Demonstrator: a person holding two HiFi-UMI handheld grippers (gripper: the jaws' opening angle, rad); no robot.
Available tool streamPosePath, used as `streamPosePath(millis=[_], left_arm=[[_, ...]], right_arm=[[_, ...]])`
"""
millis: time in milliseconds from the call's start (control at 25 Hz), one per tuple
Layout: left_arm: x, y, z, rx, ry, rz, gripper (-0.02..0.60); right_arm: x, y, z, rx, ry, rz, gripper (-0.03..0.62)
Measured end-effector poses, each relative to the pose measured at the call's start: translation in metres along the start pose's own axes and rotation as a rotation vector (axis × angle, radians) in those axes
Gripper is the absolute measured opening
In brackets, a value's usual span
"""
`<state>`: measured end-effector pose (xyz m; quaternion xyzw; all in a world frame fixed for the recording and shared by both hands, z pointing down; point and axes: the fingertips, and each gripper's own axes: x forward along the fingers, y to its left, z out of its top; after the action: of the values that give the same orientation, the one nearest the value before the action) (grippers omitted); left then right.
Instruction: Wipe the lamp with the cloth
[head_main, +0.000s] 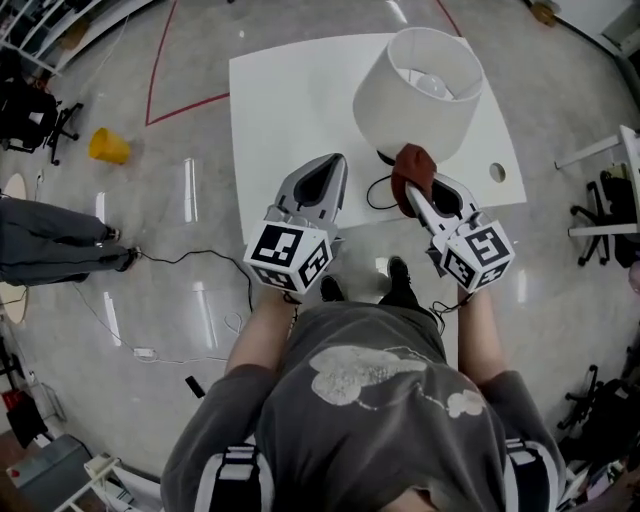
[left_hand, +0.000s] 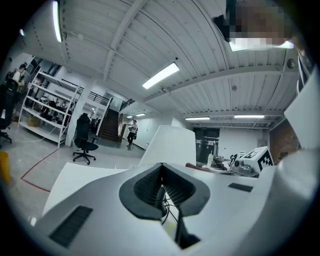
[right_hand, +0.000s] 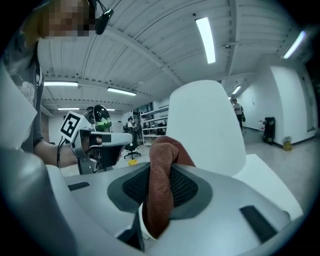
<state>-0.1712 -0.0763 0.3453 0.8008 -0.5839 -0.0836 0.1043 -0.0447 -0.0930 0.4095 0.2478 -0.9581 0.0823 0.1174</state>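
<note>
A lamp with a white drum shade (head_main: 418, 95) stands at the far right part of a white table (head_main: 290, 100). My right gripper (head_main: 415, 192) is shut on a reddish-brown cloth (head_main: 411, 168), which bunches up just below the shade's near side; whether they touch I cannot tell. In the right gripper view the cloth (right_hand: 161, 185) hangs between the pads, with the shade (right_hand: 205, 125) right behind it. My left gripper (head_main: 336, 165) hovers over the table's near edge, left of the lamp, shut and holding nothing. In the left gripper view the shade (left_hand: 170, 145) rises beyond the meeting jaw tips.
A black cord (head_main: 372, 195) loops on the table by the lamp's foot. The tabletop has a round hole (head_main: 497, 172) at its right. On the floor lie a yellow object (head_main: 108, 146) and a red tape line (head_main: 160, 70). Someone's legs (head_main: 60, 240) are at the left.
</note>
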Motion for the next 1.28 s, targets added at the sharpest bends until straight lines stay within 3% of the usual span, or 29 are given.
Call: streamPosePath(millis=[120, 320, 560, 760, 1080, 1280], left_arm=[[-0.013, 0.009, 0.001, -0.009, -0.002, -0.009, 0.008], [-0.017, 0.015, 0.018, 0.02, -0.031, -0.039, 0.008], [0.002, 0.008, 0.052, 0.069, -0.088, -0.052, 0.008], [0.017, 0.002, 0.055, 0.098, -0.074, -0.015, 0.008], [0.022, 0.016, 0.049, 0.119, -0.025, 0.077, 0.008], [0.02, 0.032, 0.036, 0.108, 0.005, 0.108, 0.008]], right_arm=[[0.0, 0.013, 0.02, 0.016, -0.074, 0.002, 0.091], [-0.007, 0.03, 0.077, -0.046, -0.179, -0.024, 0.091], [-0.02, 0.018, 0.135, -0.09, -0.286, -0.058, 0.091], [0.002, 0.003, 0.132, -0.081, -0.253, -0.011, 0.091], [0.034, 0.017, 0.098, 0.002, -0.171, 0.102, 0.091], [0.047, 0.025, 0.083, -0.007, -0.153, 0.129, 0.091]])
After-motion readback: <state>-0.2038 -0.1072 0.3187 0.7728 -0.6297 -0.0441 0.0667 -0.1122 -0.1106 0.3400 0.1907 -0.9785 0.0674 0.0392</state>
